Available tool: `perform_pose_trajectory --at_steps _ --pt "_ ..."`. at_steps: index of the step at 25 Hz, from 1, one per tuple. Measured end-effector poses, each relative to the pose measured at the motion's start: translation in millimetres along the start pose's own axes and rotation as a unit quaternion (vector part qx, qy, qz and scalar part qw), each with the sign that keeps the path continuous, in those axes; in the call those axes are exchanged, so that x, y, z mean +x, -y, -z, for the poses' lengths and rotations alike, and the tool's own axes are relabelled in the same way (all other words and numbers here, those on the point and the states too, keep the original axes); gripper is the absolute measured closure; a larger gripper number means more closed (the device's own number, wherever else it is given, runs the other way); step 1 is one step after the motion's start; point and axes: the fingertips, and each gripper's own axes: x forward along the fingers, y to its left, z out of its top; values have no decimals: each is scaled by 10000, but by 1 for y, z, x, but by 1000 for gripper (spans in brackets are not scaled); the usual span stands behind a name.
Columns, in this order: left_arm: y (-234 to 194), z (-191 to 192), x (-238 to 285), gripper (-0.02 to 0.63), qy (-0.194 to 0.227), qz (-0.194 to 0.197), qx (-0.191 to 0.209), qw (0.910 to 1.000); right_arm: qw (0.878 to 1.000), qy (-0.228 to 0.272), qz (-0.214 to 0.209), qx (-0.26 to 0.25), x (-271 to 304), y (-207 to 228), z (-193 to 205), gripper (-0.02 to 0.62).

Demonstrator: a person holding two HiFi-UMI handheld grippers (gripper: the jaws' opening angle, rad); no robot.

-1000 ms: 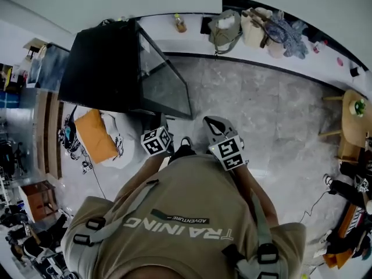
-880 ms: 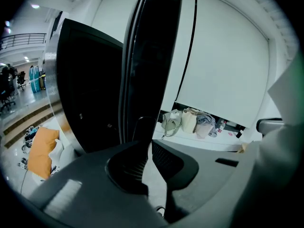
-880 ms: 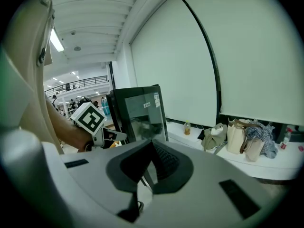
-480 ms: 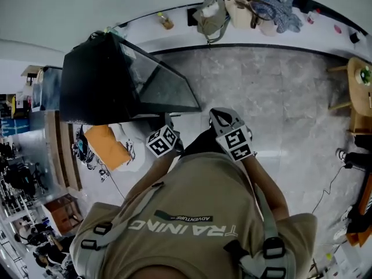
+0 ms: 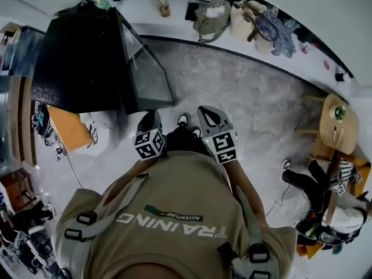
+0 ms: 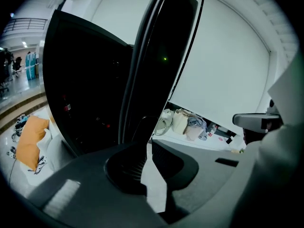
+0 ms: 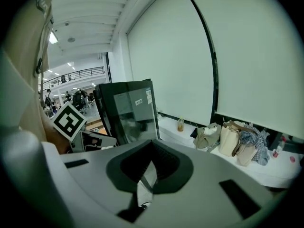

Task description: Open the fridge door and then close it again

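Got the left tongs [image 6: 146, 145] pinched together on nothing, and same deal with the right tongs [image 7: 148, 169]: closed up, empty. Holding both side by side in front of the chest, pointed across the floor [image 5: 250, 92] toward the fridge [image 5: 81, 51] without touching it. Big black fridge just ahead and to the left, with its glass door [image 5: 146, 74] facing the open marble. Can't make out anything inside through the glass, way too dark, and can't really say whether shut tight or cracked open. Farther out, along the wall ledge [image 5: 180, 25]: a small bottle [image 5: 164, 6], then a grey bag [image 5: 210, 17], a beige tote [image 5: 244, 19] and a blue checked bundle [image 5: 276, 27] bunched up close, contents not readable. Loads of free floor right of the door, up to a small wooden stand [image 5: 334, 124]. Tighter on the fridge's left, with an orange cushion [image 5: 70, 129] dumped on something white. Only in the left gripper view: the door edge up close, plus a tiny green light [image 6: 164, 59] on the dark panel. Only in the right gripper view: paper labels [image 7: 138, 100] on the glass and the left marker cube [image 7: 69, 120].
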Motion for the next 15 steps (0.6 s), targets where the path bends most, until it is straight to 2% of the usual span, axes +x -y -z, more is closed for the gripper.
perform_pose_trajectory --at_steps 6,11,15 --pt "0 2 -1 586 -78 -190 -216 9996 9996 -129 -208 -127 12 13 -6 599" --pt "12 2 10 586 -9 -663 -168 9977 9973 -106 -715 -156 17 39 -2 598" --pt "22 4 16 586 -66 -1221 -256 9922 9903 -164 -1230 -633 10 58 2 598"
